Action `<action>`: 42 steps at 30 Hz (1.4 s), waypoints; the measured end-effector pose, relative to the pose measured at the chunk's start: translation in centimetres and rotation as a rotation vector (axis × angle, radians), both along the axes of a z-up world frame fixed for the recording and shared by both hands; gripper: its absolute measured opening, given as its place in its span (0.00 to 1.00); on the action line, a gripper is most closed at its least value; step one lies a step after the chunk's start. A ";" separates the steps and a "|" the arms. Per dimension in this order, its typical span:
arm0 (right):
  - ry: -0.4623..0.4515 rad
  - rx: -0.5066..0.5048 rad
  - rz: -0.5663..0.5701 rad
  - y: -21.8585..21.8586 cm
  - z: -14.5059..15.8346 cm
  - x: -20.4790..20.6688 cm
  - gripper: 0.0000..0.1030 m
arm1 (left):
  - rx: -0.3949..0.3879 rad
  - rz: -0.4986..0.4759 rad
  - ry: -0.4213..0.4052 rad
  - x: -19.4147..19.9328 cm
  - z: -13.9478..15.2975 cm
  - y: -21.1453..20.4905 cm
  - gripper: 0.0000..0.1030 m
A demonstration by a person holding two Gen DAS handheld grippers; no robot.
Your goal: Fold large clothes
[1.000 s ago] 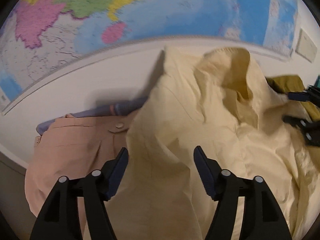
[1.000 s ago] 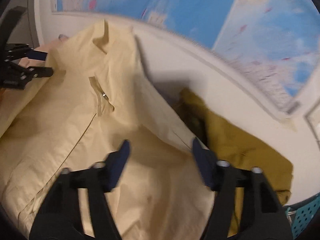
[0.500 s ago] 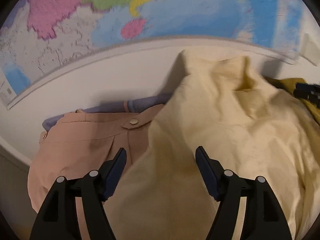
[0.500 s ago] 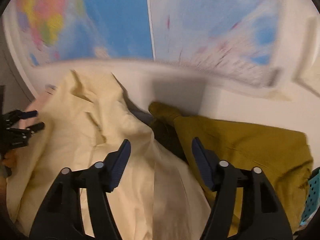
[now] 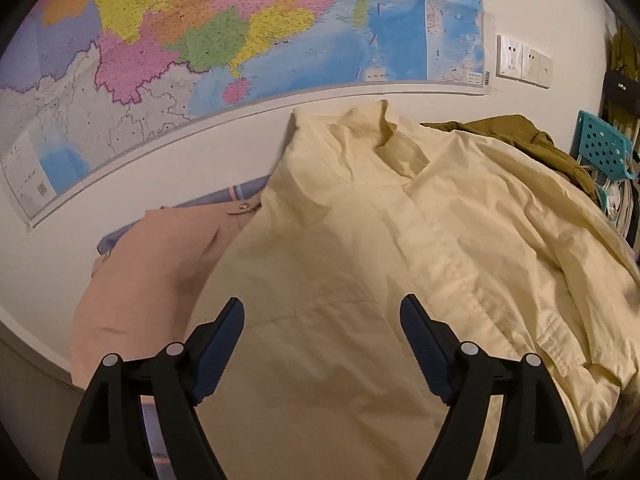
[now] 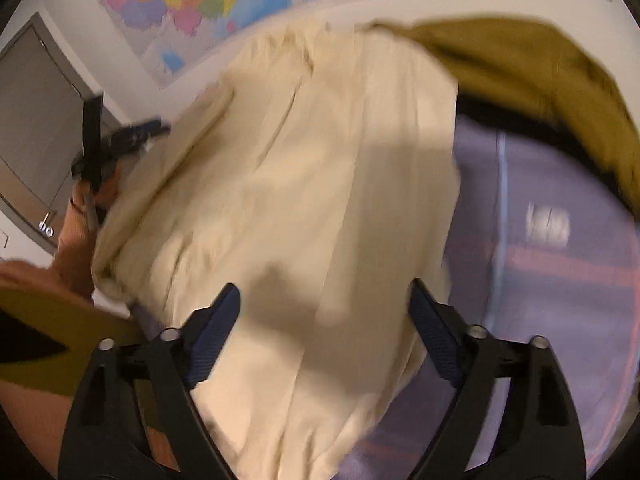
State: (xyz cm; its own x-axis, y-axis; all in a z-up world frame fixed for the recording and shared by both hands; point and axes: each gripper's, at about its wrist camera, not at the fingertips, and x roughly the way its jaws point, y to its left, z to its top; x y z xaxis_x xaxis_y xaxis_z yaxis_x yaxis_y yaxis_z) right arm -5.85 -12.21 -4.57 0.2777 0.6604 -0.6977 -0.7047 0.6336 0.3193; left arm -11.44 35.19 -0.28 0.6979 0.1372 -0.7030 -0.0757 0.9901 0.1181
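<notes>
Nearest in the left wrist view, the left tool (image 5: pixel 322 312) has its jaws spread wide with nothing between them, poised over the lower front of the pale yellow shirt (image 5: pixel 400 248). The shirt lies face up, spread across the middle of the pile, its button placket running from 5 o'clock up to the open collar at 12 o'clock. At 9 o'clock a pink garment (image 5: pixel 160 264) lies partly under the shirt's edge, with a strip of lavender bedsheet (image 5: pixel 248 191) showing beyond it. Toward 2 o'clock an olive garment (image 5: pixel 516 134) lies past the shirt's shoulder, and a teal perforated basket (image 5: pixel 604 152) stands at 3 o'clock. Farthest off, a coloured wall map (image 5: pixel 224 40) covers the wall, with white wall sockets (image 5: pixel 524 62) beside it.

The right wrist view is blurred. The right tool (image 6: pixel 324 304) is likewise wide open and empty above the shirt's hem, with bedsheet at 3 o'clock and the olive garment at 1 o'clock.
</notes>
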 end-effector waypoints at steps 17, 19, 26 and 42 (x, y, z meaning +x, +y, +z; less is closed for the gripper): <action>-0.279 -0.285 -0.397 -4.5 5.9 9.6 0.30 | 0.047 0.017 0.013 -6.9 -0.2 -1.7 0.78; -0.220 -0.295 -0.438 -4.8 3.2 10.2 0.43 | 0.028 -0.010 0.024 -8.8 -0.4 -2.2 0.79; -0.358 -0.082 -0.446 -5.3 5.5 4.9 0.77 | 0.087 -0.108 0.091 -13.1 -2.5 -7.3 0.91; -0.396 0.095 -0.149 -1.6 6.0 -2.2 0.77 | 0.123 0.349 -0.042 -12.6 7.0 4.8 0.09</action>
State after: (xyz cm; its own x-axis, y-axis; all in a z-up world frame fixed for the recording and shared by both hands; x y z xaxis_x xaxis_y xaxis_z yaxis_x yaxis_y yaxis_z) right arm -8.09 -13.85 1.47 0.6088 0.6491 -0.4561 -0.6876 0.7185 0.1047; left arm -24.04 39.99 6.75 0.6220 0.4532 -0.6385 -0.4133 0.8826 0.2239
